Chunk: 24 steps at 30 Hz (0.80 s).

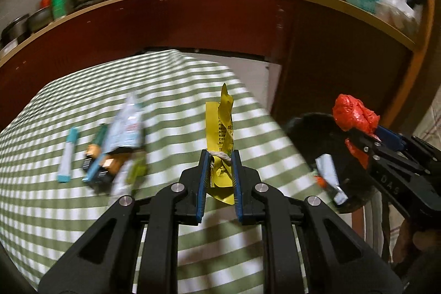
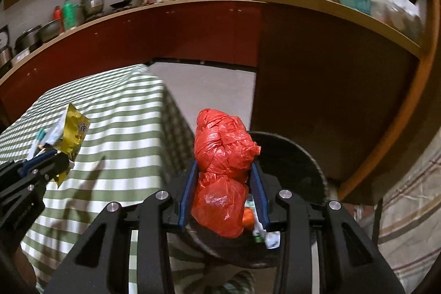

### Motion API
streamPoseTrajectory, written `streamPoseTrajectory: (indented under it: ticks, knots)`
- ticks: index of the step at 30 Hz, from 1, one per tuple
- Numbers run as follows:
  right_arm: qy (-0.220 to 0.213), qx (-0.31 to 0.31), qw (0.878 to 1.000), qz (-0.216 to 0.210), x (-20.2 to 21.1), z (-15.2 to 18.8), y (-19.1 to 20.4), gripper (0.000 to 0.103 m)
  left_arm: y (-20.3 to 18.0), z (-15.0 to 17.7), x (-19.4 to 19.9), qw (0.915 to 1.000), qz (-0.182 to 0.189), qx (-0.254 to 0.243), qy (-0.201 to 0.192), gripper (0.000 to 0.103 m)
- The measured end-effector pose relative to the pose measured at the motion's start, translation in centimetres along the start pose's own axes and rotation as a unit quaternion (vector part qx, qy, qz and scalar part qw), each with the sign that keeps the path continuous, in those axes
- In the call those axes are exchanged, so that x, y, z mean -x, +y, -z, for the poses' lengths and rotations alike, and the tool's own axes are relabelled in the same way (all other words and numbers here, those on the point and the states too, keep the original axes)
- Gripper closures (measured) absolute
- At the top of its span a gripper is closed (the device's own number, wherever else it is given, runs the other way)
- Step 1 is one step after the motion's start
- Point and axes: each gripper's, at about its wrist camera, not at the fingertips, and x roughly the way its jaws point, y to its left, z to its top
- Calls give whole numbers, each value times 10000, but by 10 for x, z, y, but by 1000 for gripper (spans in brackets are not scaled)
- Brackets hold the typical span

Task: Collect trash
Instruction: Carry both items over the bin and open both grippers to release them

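My left gripper (image 1: pixel 219 156) is shut on a crumpled yellow wrapper (image 1: pixel 223 126), which it holds above the green-striped tablecloth (image 1: pixel 165 225). From the right wrist view the same gripper (image 2: pixel 59 156) and yellow wrapper (image 2: pixel 73 134) show at the left. My right gripper (image 2: pixel 224 167) is shut on a scrunched red plastic bag (image 2: pixel 223 153), over the black round trash bin (image 2: pixel 297 164) beside the table. In the left wrist view the red plastic bag (image 1: pixel 354 113) and the bin (image 1: pixel 308 134) sit at the right; scraps lie inside the bin.
Several wrappers and tubes (image 1: pixel 110 150) lie blurred on the left part of the tablecloth. A dark red kitchen counter (image 1: pixel 193 15) with pots and bottles runs behind. Pale floor (image 2: pixel 204 84) shows between table and counter. A striped cloth (image 2: pixel 413 211) hangs at the right.
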Motion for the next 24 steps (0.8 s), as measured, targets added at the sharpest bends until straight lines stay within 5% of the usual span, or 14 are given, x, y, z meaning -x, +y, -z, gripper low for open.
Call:
streamPoseTrajectory:
  ticks: [20, 24]
  knots:
    - [88, -455, 9984, 309, -19, 12, -59, 65, -104, -10, -53, 9969, 270, -710, 213, 87]
    - [83, -534, 9981, 308, -25, 11, -64, 51, -110, -15, -61, 9964, 270, -752, 269, 86]
